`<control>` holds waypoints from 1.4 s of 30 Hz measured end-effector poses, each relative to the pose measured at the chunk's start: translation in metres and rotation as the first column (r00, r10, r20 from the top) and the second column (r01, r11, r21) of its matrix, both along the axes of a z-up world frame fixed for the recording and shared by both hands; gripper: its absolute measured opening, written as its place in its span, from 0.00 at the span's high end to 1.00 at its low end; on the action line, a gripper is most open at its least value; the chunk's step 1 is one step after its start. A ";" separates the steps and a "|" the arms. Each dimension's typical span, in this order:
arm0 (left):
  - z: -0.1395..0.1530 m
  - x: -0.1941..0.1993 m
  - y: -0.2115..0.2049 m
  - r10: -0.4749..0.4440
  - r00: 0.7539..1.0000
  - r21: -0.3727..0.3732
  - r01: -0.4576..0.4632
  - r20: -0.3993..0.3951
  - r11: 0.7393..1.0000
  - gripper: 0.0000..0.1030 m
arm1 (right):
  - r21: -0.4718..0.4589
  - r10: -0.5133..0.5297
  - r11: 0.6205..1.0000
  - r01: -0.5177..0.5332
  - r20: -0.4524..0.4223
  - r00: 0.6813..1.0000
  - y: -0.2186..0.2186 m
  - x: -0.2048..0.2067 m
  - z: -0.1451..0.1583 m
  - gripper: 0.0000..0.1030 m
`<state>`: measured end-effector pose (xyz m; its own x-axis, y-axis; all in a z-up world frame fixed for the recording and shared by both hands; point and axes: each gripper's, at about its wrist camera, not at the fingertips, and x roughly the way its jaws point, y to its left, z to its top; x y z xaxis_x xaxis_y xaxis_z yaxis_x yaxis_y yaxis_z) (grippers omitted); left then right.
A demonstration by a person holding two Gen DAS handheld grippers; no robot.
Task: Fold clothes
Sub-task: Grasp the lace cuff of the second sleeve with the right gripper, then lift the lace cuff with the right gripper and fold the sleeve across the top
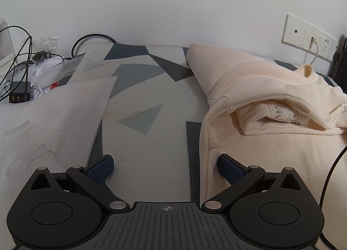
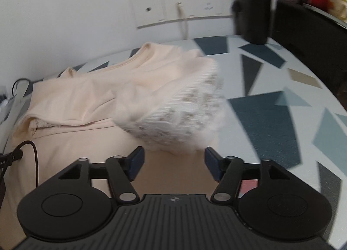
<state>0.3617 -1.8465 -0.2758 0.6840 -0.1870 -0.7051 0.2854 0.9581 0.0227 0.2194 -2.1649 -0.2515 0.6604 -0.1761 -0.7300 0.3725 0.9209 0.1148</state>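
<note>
The cream sweatshirt [image 1: 271, 89] is seen rumpled on the patterned tablecloth [image 1: 143, 89], its lace-trimmed sleeve [image 2: 180, 106] just ahead of the released right gripper [image 2: 173, 163]. The left gripper [image 1: 166, 167], likewise spread, is positioned at the hem, one pad touching it. Risk is judged: several layers could be pinched together, dragging the garment askew.

Plain white wall [image 1: 173, 7] straight ahead of both grippers, with a row of white socket plates [image 2: 173, 9] on it, one with a pale cable plugged in. Underneath is a tabletop [image 1: 138, 89] covered in a cream, grey and navy geometric print. Light's soft and even. Right-side view is pretty blurry.
</note>
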 end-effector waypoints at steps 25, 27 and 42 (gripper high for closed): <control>0.002 0.000 -0.004 -0.014 1.000 0.026 0.013 0.024 1.000 0.01 | -0.293 -0.231 0.938 0.184 -0.131 0.964 -0.099 0.007 -0.001 0.48; 0.004 0.001 -0.008 -0.038 0.998 0.058 0.035 0.040 0.998 0.01 | -0.194 -0.256 0.952 0.236 -0.082 0.963 -0.106 0.000 0.002 0.44; 0.022 0.019 -0.057 -0.134 0.964 0.229 0.079 0.231 0.970 0.01 | 0.257 -0.476 0.850 0.459 0.003 0.880 -0.160 0.023 -0.013 0.36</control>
